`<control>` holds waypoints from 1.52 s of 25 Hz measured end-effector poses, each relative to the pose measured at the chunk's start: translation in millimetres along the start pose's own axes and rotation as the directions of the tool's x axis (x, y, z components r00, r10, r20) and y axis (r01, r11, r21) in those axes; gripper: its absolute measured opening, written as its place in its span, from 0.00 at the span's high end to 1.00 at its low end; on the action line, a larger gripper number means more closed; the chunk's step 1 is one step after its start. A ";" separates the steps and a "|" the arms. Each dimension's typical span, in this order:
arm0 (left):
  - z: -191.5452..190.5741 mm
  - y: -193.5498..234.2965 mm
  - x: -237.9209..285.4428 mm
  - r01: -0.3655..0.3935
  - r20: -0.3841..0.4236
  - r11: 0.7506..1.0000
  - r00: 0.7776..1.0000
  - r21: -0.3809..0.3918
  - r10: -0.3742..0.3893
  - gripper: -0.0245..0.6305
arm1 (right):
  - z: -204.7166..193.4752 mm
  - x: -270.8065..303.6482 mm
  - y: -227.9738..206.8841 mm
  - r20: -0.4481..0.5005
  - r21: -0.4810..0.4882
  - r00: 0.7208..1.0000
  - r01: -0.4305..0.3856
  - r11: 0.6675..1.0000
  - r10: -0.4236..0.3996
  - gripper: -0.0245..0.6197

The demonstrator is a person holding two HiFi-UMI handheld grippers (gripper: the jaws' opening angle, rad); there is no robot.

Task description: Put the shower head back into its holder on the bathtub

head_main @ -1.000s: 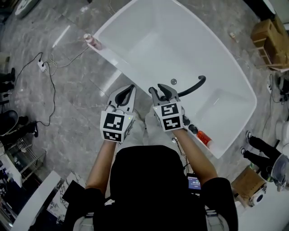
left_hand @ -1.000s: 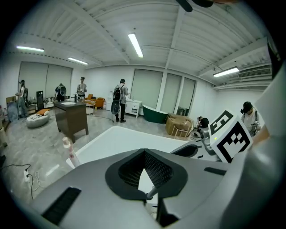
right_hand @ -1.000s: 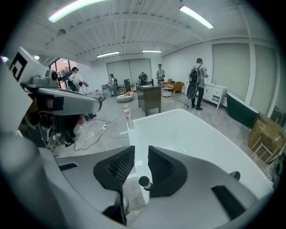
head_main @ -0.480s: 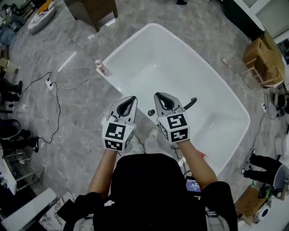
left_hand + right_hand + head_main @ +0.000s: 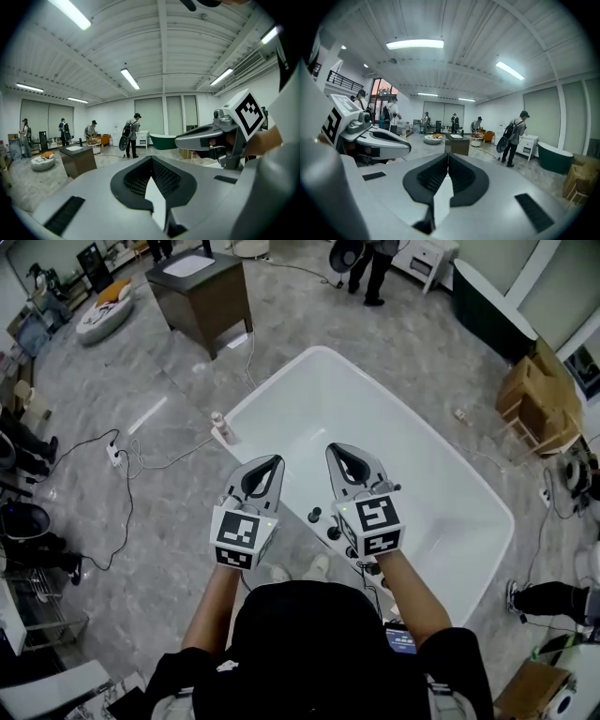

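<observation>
The white bathtub [image 5: 281, 371] lies below me in the head view. Both grippers hang side by side high above its near rim, pointing out across the room. My left gripper [image 5: 272, 461] is shut with nothing between its tips [image 5: 151, 158]. My right gripper [image 5: 339, 448] is shut and empty too [image 5: 448, 154]. The black shower head is almost wholly hidden under the right gripper; a short dark stub [image 5: 387, 487] beside it may be its end. Two black tap knobs [image 5: 315, 515] sit on the near rim between the grippers. I cannot see the holder.
A small bottle [image 5: 222, 430] stands on the tub's left rim. Cables and a power strip [image 5: 112, 456] trail over the marble floor at left. A dark cabinet [image 5: 202, 292] stands beyond the tub, cardboard boxes [image 5: 530, 395] at right, and people [image 5: 375, 268] far behind.
Both grippers have risen well above the tub. The right jaws, open a second ago, have closed. The shower head, plainly seen in the tub before, is now covered by the right gripper.
</observation>
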State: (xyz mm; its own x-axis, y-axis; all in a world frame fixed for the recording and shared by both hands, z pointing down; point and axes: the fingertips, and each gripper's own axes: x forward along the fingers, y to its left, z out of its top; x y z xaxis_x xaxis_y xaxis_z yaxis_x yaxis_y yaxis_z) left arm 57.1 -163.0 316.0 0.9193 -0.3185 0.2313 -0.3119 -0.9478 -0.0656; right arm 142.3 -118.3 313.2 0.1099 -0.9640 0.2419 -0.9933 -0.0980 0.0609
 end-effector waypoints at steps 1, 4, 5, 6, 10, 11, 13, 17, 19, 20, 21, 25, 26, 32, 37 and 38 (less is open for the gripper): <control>8.3 0.2 -1.4 0.001 0.013 1.000 1.000 0.015 -0.001 0.94 | 10.1 -2.0 -1.6 0.019 -0.009 1.000 0.005 1.000 -0.005 0.92; 30.4 1.9 -6.6 0.007 0.050 0.998 0.999 0.060 -0.010 0.94 | 37.6 -5.5 -2.6 0.074 -0.026 0.997 0.014 1.000 -0.012 0.92; 34.8 1.7 -9.3 0.010 0.058 0.997 0.998 0.070 -0.014 0.94 | 43.4 -7.1 -1.6 0.086 -0.028 0.996 0.016 0.999 -0.013 0.92; 38.2 1.1 -11.8 0.011 0.064 0.997 0.998 0.077 -0.016 0.94 | 47.8 -9.1 -1.0 0.096 -0.028 0.995 0.018 0.999 -0.015 0.92; 54.2 -2.2 -16.4 0.000 0.097 0.996 0.995 0.092 -0.009 0.94 | 61.6 -19.0 -4.2 0.133 -0.027 0.991 0.024 0.999 -0.020 0.92; 59.3 -2.2 -17.0 -0.003 0.107 0.995 0.994 0.095 -0.008 0.94 | 65.5 -21.0 -4.3 0.142 -0.026 0.990 0.023 0.999 -0.019 0.92; 67.9 0.6 -18.1 -0.006 0.125 0.995 0.992 0.097 -0.006 0.94 | 73.5 -22.6 -2.1 0.157 -0.024 0.987 0.020 1.000 -0.016 0.92; 78.1 4.2 -17.1 -0.002 0.145 0.996 0.989 0.093 -0.011 0.94 | 82.8 -23.7 -1.3 0.170 -0.029 0.985 0.030 0.999 -0.025 0.93; 81.7 3.0 -16.5 -0.002 0.148 0.996 0.989 0.092 -0.012 0.94 | 85.1 -26.0 -4.0 0.178 -0.034 0.984 0.035 0.999 -0.029 0.93; 83.4 3.1 -16.8 -0.004 0.151 0.995 0.988 0.096 -0.011 0.94 | 85.9 -26.8 -5.7 0.181 -0.036 0.983 0.039 0.999 -0.032 0.93; 84.6 3.8 -17.1 -0.007 0.155 0.995 0.988 0.100 -0.009 0.94 | 86.8 -27.3 -7.2 0.185 -0.037 0.982 0.043 0.998 -0.036 0.93; 85.4 3.9 -17.7 -0.015 0.157 0.996 0.988 0.089 0.001 0.94 | 91.3 -30.7 -12.5 0.197 -0.033 0.979 0.051 0.998 -0.044 0.93; 86.1 3.0 -17.9 -0.016 0.158 0.996 0.987 0.085 0.003 0.94 | 92.4 -32.2 -13.4 0.199 -0.032 0.979 0.052 0.998 -0.044 0.93; 84.0 2.2 -20.5 -0.013 0.167 0.996 0.986 0.083 -0.001 0.94 | 90.1 -33.8 -10.8 0.211 -0.028 0.977 0.053 0.998 -0.046 0.93; 90.0 2.1 -18.9 -0.011 0.172 0.996 0.985 0.084 -0.004 0.94 | 91.3 -33.0 -11.0 0.213 -0.021 0.976 0.040 0.999 -0.035 0.93; 91.8 2.1 -18.5 -0.011 0.170 0.996 0.985 0.086 -0.004 0.94 | 92.0 -32.9 -11.4 0.212 -0.020 0.977 0.039 0.999 -0.034 0.93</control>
State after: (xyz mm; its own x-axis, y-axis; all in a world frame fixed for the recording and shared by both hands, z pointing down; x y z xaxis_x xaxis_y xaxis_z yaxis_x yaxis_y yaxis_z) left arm 61.4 -160.1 222.5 0.9480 -0.3121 0.0631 -0.3000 -0.9418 -0.1514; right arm 146.7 -108.2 215.5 0.1332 -0.9907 0.0285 -0.9874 -0.1302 0.0900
